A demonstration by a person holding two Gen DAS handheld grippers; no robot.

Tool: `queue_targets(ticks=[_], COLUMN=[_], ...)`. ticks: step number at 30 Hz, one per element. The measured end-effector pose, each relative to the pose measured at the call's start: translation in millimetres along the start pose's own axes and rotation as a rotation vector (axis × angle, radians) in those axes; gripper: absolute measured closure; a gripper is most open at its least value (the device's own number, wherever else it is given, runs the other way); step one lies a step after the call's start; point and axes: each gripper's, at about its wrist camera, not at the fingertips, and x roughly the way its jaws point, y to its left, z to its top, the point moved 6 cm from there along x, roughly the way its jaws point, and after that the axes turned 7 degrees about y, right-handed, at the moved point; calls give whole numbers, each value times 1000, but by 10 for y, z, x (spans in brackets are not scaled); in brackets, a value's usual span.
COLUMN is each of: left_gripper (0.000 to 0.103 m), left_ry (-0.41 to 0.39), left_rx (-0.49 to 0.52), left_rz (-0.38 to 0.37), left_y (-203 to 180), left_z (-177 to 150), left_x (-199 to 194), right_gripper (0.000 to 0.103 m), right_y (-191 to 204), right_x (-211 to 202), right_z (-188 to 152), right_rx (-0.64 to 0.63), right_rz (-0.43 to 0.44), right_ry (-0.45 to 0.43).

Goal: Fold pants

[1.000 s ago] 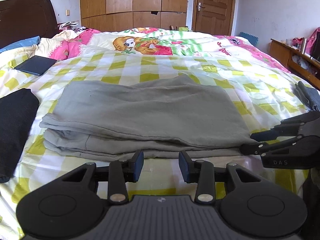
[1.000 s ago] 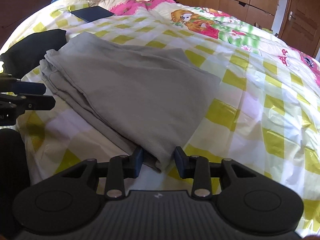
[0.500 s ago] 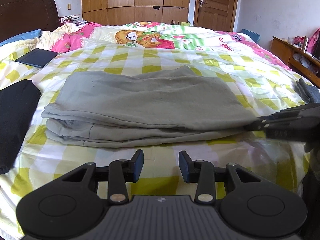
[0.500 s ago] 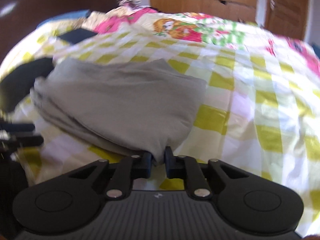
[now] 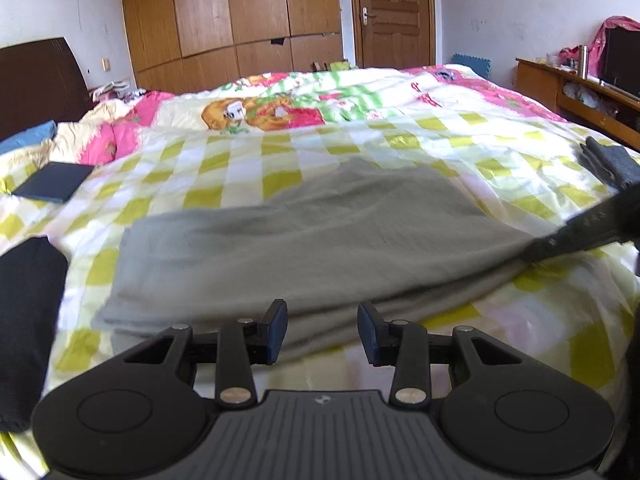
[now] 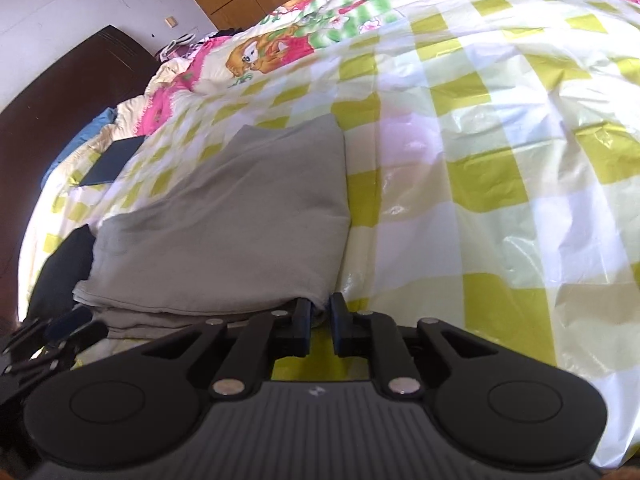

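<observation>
My right tongs pinch the pants' near right corner; my left tongs hang empty.

My right gripper [image 6: 320, 316], jaws narrow and easing apart, has grey cloth between its pads. My left gripper [image 5: 322, 330] gapes over the near edge of the folded pants [image 5: 304, 240] on the checked bedcover [image 6: 500, 168].

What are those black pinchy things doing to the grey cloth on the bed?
A person is folding grey pants on a bed with a yellow-checked cover, using a hand-held gripper in each hand. The right hand-held gripper has a corner of the folded pants between its fingertips, and its jaws are opening a little. The left hand-held gripper stands open at the near edge of the pants, gripping nothing. The pants already lie folded in a flat stack of layers.
</observation>
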Motion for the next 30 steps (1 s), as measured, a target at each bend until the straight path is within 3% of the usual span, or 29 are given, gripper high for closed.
queue_targets(ticks=[3,4,7,10,15,19,21,23,28,30], left_gripper=[51,51,51,51,50,50,50,50,50,51], left_ry=[-38,-44,-3,132,120,126,112,108,160,170], left_rx=[-12,-22,-60,-69,-7,9,22,33,23,9], left_rz=[34,46,72,72,89,90,95,102,119,85], left_y=[181,243,417,415,256,254,251,233,163,89], left_z=[153,185,159,-89,-250,-150,-77,-24,-19,2], left_x=[102,152,390,630,491,445,446,479,682,658], right_gripper=[80,73,62,62,62,62,71,92,98,99], right_y=[-58,-92,-233,-309,-180,-152,-133,-100,-442,-604], right_x=[-202,-242,-225,5,657,875,864,817,643,502], right_z=[80,136,322,472,513,547,535,514,557,546], right_rx=[19,35,107,165,191,233,268,252,301,308], right_rz=[55,74,108,136,246,327,375,377,322,301], right_ry=[-39,-53,-82,-71,64,83,97,96,68,47])
